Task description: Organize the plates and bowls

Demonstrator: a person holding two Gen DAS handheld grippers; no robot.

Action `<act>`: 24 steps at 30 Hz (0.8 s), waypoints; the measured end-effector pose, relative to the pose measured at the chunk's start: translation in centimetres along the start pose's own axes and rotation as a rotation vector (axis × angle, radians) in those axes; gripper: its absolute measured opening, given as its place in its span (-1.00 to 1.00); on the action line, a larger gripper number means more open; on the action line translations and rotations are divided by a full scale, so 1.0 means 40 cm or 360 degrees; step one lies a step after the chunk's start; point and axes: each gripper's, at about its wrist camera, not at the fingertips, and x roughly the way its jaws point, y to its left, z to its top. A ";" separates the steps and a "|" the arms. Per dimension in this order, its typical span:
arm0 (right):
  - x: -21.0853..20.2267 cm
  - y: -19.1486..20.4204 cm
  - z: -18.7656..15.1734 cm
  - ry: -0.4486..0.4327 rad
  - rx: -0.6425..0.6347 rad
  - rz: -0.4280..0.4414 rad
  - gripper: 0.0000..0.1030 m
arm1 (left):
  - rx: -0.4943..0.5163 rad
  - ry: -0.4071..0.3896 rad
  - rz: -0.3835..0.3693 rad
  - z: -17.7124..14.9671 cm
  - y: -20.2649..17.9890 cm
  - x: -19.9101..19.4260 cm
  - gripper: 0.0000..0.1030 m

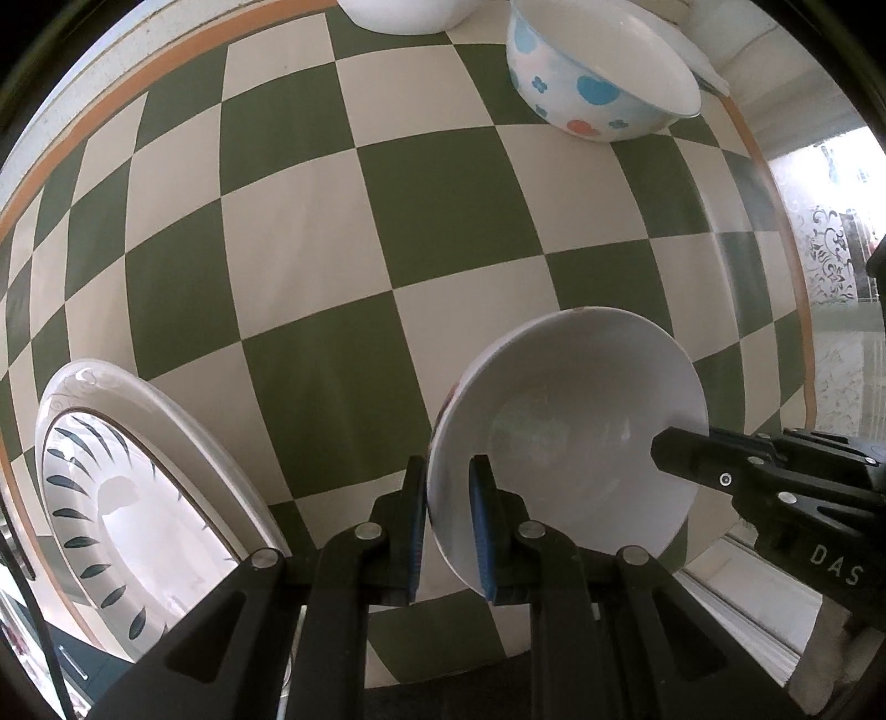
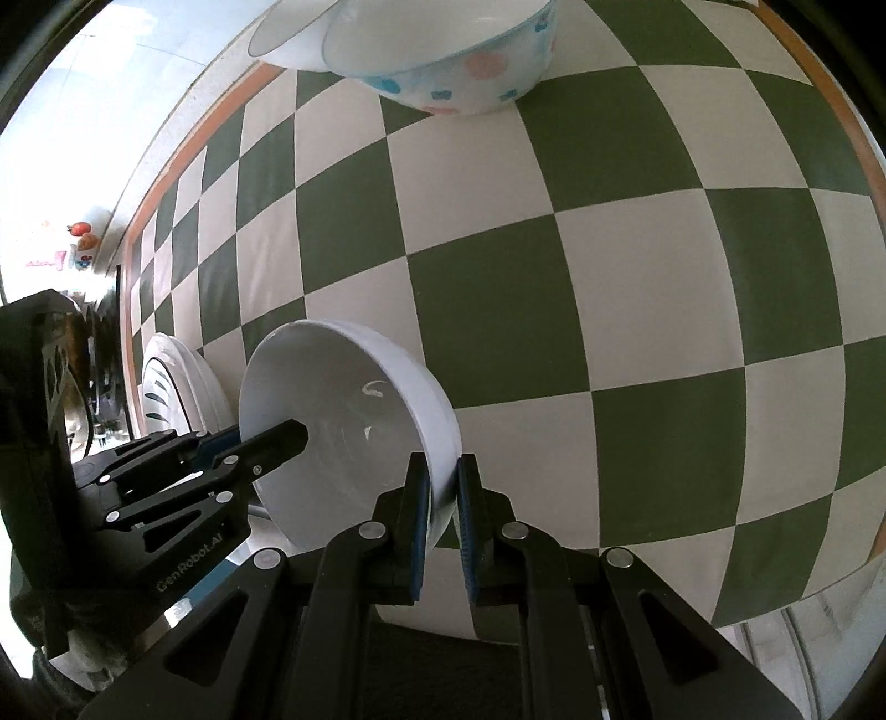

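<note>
Left gripper clamped on the near rim of the white bowl, rim pinched between both blue pads. Right gripper clenched on the opposite rim of the same bowl. Bowl sits between the two sets of fingers over the green-and-white checkered tablecloth. Just left of the left fingers: leaf-patterned plate. Well beyond the fingertips: spotted bowl, plain white bowl beside it.
</note>
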 end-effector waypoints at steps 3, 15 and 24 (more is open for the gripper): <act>-0.003 -0.002 0.006 0.0040 0.0001 0.0006 -0.72 | -0.0016 -0.0027 -0.0001 0.003 -0.017 -0.032 -0.73; -0.247 -0.056 0.156 -0.0302 0.0071 0.0100 0.27 | -0.0089 -0.0257 -0.0138 0.229 -0.033 -0.184 -0.13; -0.223 -0.125 0.360 -0.0394 0.0199 0.0046 0.27 | -0.0109 -0.0170 -0.0173 0.443 -0.038 -0.098 -0.14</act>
